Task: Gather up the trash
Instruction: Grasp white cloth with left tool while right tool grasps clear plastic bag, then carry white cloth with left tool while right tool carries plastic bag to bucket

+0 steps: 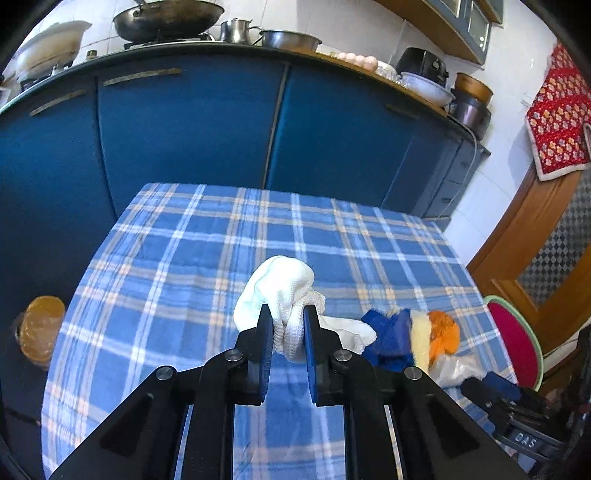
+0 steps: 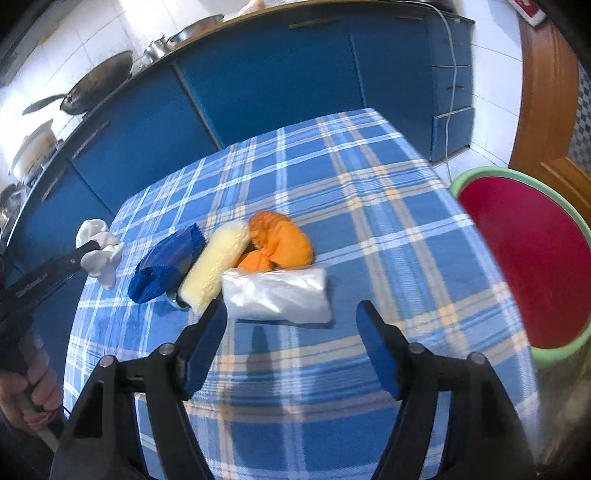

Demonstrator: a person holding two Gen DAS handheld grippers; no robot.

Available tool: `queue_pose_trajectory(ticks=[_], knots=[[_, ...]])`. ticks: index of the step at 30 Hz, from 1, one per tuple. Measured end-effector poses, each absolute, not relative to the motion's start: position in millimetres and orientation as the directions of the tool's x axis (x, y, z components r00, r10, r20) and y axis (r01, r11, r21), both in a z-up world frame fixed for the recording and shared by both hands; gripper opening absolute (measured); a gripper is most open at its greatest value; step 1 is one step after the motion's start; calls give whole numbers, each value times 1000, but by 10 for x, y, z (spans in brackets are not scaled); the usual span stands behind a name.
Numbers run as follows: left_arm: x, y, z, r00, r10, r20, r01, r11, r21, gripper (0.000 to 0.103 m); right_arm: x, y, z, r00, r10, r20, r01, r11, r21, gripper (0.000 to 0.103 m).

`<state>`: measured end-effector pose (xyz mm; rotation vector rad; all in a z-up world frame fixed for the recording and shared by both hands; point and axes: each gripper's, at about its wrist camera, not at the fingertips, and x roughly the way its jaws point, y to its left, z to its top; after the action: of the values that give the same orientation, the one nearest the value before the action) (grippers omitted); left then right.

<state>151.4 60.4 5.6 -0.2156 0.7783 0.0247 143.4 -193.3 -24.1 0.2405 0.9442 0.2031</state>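
My left gripper (image 1: 289, 314) is shut on a crumpled white cloth (image 1: 280, 291) and holds it over the blue plaid table (image 1: 184, 258); it also shows in the right wrist view (image 2: 98, 251). On the table lie a blue crumpled wrapper (image 2: 166, 264), a pale yellow roll (image 2: 216, 267), an orange crumpled piece (image 2: 282, 242) and a clear plastic bag (image 2: 277, 293). My right gripper (image 2: 291, 310) is open and empty, just in front of the plastic bag.
A red bin with a green rim (image 2: 532, 258) stands beside the table's right edge. Blue kitchen cabinets (image 1: 184, 129) run behind the table, with a wok (image 1: 166, 18) and pots on the counter. A wooden door (image 1: 535, 240) is at right.
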Motion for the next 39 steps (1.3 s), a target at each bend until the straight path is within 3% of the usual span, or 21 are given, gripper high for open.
queue_pose_trajectory(ticks=[8, 18, 27, 39], knots=[[1402, 693, -48, 696, -50, -716, -120, 975, -185, 16, 1541, -1722, -350, 548, 248, -799, -75, 966, 248, 80], [1371, 686, -100, 687, -55, -724, -119, 975, -187, 16, 1614, -1653, -381, 557, 222, -800, -93, 974, 205, 81], [1355, 667, -100, 687, -63, -724, -111, 975, -191, 16, 1613, -1660, -387, 574, 210, -791, -103, 977, 185, 73], [1262, 596, -11, 700, -77, -710, -89, 977, -194, 16, 1426, -1783, -223, 594, 259, -761, -102, 963, 248, 73]])
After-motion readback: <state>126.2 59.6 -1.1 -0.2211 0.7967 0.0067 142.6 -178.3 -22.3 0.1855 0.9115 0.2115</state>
